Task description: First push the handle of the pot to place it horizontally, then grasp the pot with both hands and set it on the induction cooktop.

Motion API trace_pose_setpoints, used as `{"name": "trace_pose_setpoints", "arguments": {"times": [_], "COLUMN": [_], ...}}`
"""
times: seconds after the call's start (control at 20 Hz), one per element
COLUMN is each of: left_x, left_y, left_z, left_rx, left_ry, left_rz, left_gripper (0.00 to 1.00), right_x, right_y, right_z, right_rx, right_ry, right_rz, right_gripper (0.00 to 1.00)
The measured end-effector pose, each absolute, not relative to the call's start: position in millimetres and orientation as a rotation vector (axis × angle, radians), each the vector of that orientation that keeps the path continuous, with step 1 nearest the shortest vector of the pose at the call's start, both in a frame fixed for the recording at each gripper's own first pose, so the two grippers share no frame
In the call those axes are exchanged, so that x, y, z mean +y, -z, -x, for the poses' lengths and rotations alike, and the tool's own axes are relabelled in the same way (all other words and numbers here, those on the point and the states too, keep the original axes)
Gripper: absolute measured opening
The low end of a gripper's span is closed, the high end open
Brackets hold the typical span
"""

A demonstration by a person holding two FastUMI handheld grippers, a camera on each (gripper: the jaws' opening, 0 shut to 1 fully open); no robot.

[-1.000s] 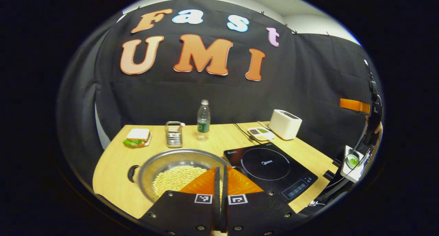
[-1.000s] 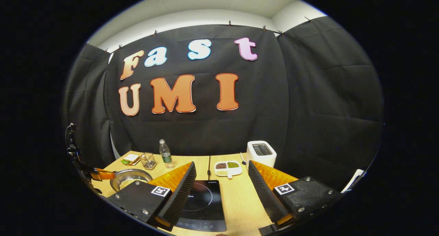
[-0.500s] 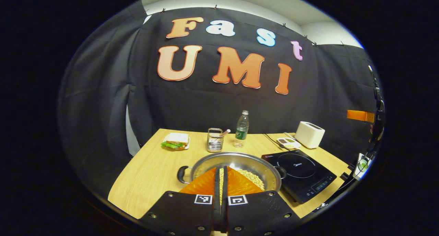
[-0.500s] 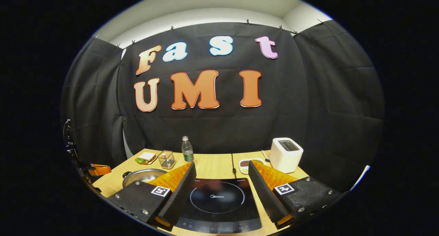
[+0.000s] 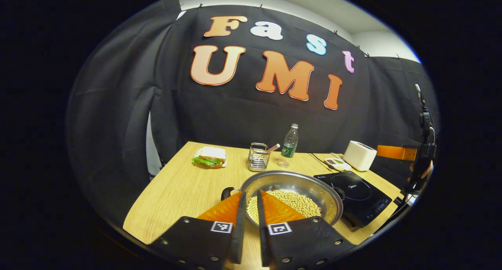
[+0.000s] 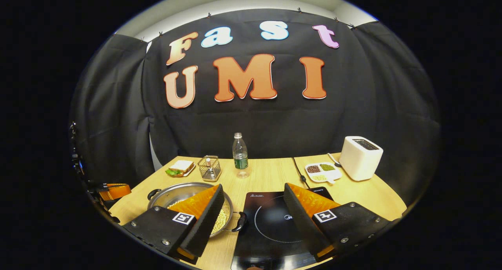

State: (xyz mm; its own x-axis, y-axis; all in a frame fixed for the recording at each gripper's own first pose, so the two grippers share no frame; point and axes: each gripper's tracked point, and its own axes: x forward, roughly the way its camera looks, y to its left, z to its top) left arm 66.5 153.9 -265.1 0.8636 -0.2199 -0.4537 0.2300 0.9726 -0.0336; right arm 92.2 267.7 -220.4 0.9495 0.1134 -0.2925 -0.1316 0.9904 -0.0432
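Pot (image 5: 290, 201) near rim hidden behind my left gripper (image 5: 250, 211), narrowly parted | right gripper (image 6: 253, 207) wide over cooktop (image 6: 270, 223); bench (image 5: 184, 187) bare leftward

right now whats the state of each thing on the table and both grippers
pot: on the table left of the cooktop, holds beans, no lid, handles at left and right
induction cooktop: bare
left gripper: fingers slightly apart, over the pot's near rim
right gripper: wide open, holding nothing
water bottle: upright, capped
toaster: upright, slot on top
sandwich: on its plate
wire basket: upright
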Motion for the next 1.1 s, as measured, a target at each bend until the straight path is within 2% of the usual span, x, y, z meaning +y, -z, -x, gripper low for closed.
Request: {"name": "trace_pose_setpoints", "arguments": {"times": [0.05,0.2,0.25,0.6,1.1], "left_x": [153.3,156.5,159.3,181.7,175.8], "left_y": [274.9,301.3,309.2,355.2,381.9], "left_z": [-71.2,-81.1,-86.8,-119.0,-127.8], "left_rx": [0.493,0.556,0.568,0.652,0.699], "left_ry": [0.251,0.277,0.276,0.227,0.272], "left_rz": [-0.007,-0.011,-0.025,-0.062,-0.002], "left_gripper": [0.29,0.76,0.88,0.88,0.89], "right_x": [272.2,281.5,283.7,287.2,303.3], "right_y": [231.5,265.4,275.0,333.4,379.6], "right_z": [-96.0,-105.6,-107.5,-118.5,-120.2], "right_rx": [0.313,0.378,0.397,0.506,0.666], "right_ry": [-0.117,-0.089,-0.081,-0.019,-0.031], "right_rz": [0.066,0.063,0.058,0.095,0.076], "right_gripper": [0.95,0.95,0.95,0.95,0.93]}}
